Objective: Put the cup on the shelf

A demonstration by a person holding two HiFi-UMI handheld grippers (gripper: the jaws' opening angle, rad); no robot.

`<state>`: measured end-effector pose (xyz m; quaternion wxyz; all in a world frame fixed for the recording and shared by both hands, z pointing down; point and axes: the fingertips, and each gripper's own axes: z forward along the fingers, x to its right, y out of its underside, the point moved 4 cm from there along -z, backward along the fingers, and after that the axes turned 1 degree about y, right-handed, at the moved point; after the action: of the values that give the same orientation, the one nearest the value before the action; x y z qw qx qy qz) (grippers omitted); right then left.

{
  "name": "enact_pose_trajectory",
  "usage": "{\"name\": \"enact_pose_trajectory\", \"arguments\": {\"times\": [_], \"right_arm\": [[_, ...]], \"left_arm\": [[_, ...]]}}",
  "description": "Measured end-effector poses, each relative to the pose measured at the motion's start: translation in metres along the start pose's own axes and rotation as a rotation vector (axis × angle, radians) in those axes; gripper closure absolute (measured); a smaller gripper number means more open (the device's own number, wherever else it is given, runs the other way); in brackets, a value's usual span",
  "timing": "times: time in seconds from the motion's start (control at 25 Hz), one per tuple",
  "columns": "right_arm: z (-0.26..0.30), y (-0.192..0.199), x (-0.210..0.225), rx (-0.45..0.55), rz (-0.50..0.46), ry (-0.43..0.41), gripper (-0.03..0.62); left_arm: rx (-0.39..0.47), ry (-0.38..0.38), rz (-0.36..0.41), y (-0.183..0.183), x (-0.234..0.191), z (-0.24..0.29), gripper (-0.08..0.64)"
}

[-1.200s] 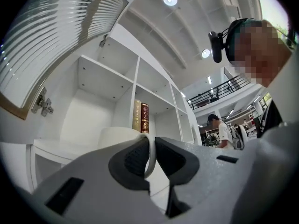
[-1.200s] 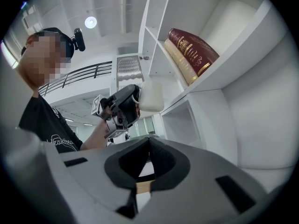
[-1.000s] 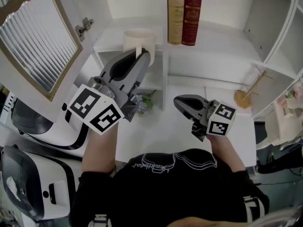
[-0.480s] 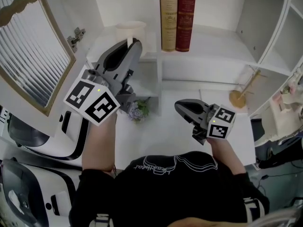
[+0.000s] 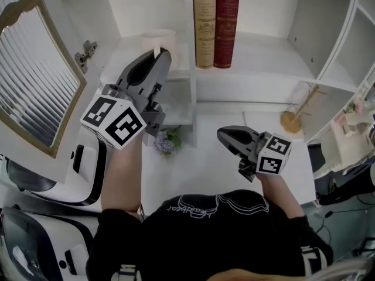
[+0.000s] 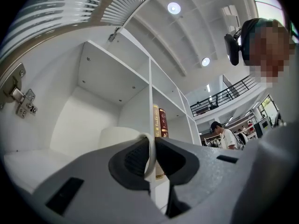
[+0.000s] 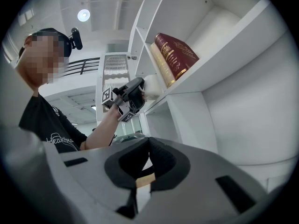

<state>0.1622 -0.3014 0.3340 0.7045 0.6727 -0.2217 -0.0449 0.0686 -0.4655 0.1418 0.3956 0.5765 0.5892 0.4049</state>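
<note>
- Your left gripper is raised to the upper shelf, and its jaws are narrowed onto the handle of the white cup.
- In the left gripper view, the thin white loop of the handle stands upright between the two dark pads, pinched on both sides.
- The cup sits inside the left compartment of the shelf, beyond the jaw tips. The gripper hides its base, so you cannot tell whether it rests on the board.
- Two books, one tan and one red, stand upright just to the right of the cup.
- An open cabinet door with a ribbed panel hangs at your left.
- Your right gripper is held low over the white table, well apart from the cup. Its jaws are closed together with nothing between them.
- A small bunch of purple flowers lies on the table below your left gripper, and a wooden stand is at the far right.
</note>
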Motion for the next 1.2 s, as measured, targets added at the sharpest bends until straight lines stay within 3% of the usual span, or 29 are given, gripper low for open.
{"name": "enact_pose_trajectory", "arguments": {"times": [0.52,0.88,1.2], "right_arm": [[0.002,0.014,0.011,-0.021,0.033,0.011,0.586],[0.001,0.022,0.019,-0.032,0.059,0.01,0.586],[-0.006,0.024,0.022,-0.033,0.08,0.005,0.586]], "left_arm": [[-0.031,-0.046,-0.071,0.02,-0.025,0.005,0.523],[-0.081,-0.048,-0.057,0.03,-0.031,0.014,0.523],[-0.069,-0.071,-0.044,0.03,-0.032,0.012,0.518]]}}
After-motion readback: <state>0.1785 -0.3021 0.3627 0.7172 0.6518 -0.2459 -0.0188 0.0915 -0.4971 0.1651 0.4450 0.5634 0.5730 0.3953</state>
